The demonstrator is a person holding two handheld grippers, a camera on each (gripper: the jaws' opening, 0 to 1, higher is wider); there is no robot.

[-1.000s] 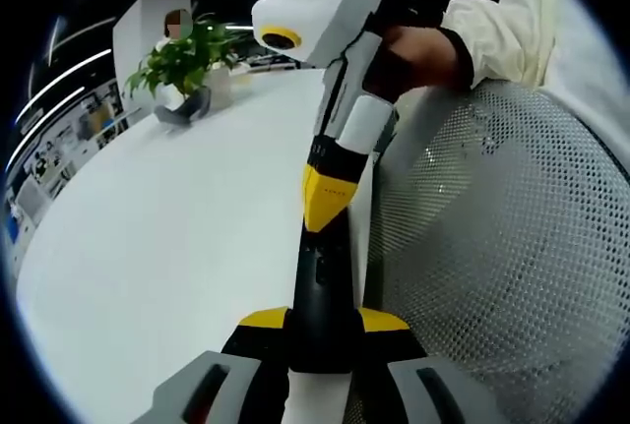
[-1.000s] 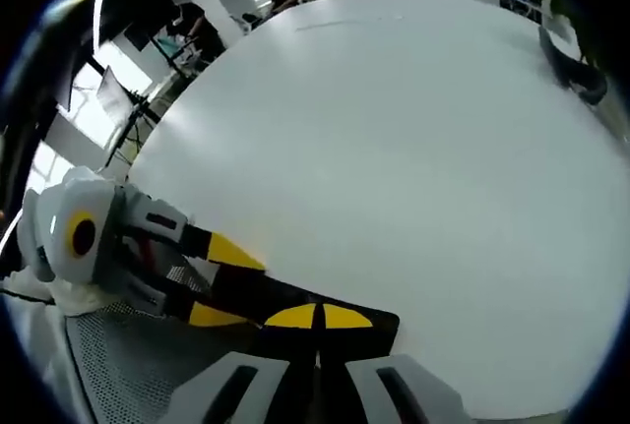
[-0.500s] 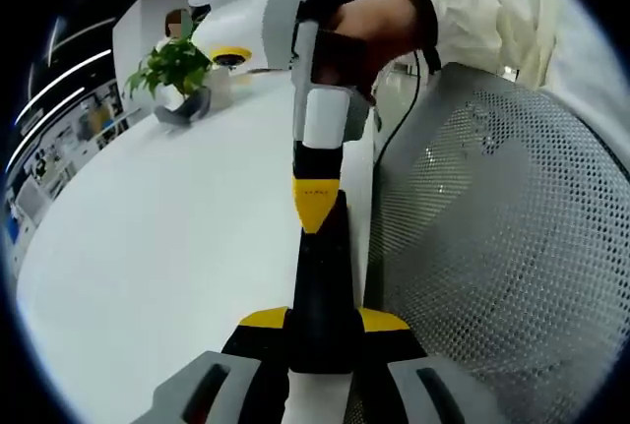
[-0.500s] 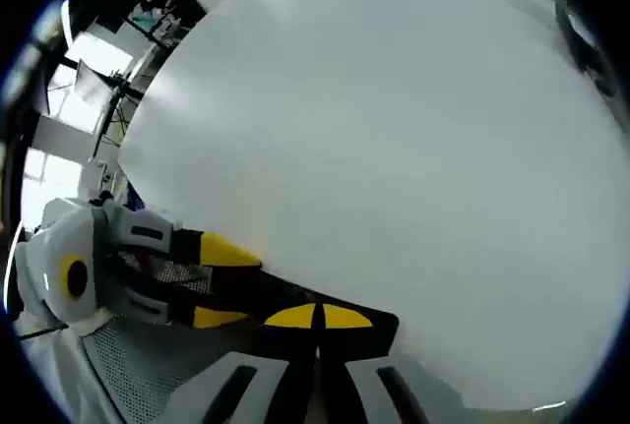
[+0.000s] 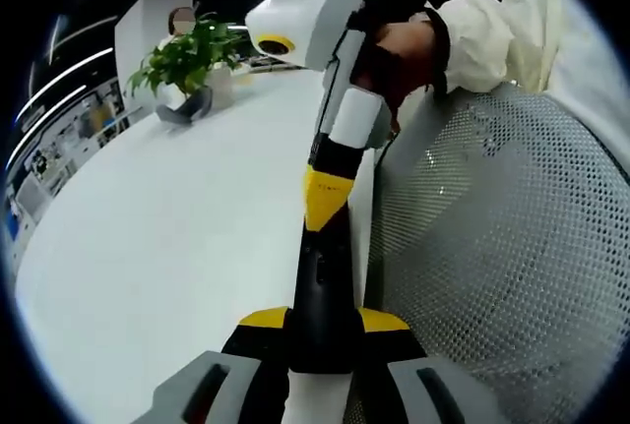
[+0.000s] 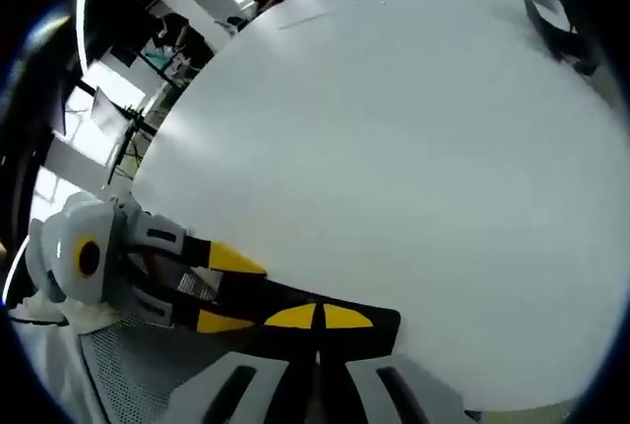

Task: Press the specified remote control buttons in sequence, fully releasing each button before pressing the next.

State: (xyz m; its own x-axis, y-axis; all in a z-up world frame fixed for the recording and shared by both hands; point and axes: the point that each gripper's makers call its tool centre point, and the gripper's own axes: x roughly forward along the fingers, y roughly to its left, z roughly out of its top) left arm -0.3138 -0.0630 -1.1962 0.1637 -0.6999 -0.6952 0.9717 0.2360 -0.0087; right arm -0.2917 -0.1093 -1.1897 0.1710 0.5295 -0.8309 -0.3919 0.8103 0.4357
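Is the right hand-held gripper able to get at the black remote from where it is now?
Probably yes: the right hand-held gripper already has its tip on the remote, which the left hand-held gripper holds, with nothing between them.

From the left gripper view, the white table (image 5: 167, 247) is looked along from low at its edge toward a potted plant (image 5: 182, 70), with a mesh chair (image 5: 492, 267) close at right. From the right gripper view, the same table (image 6: 394, 168) is faced from close above. The dark remote (image 5: 323, 296) (image 6: 295, 308) is shared by both views.
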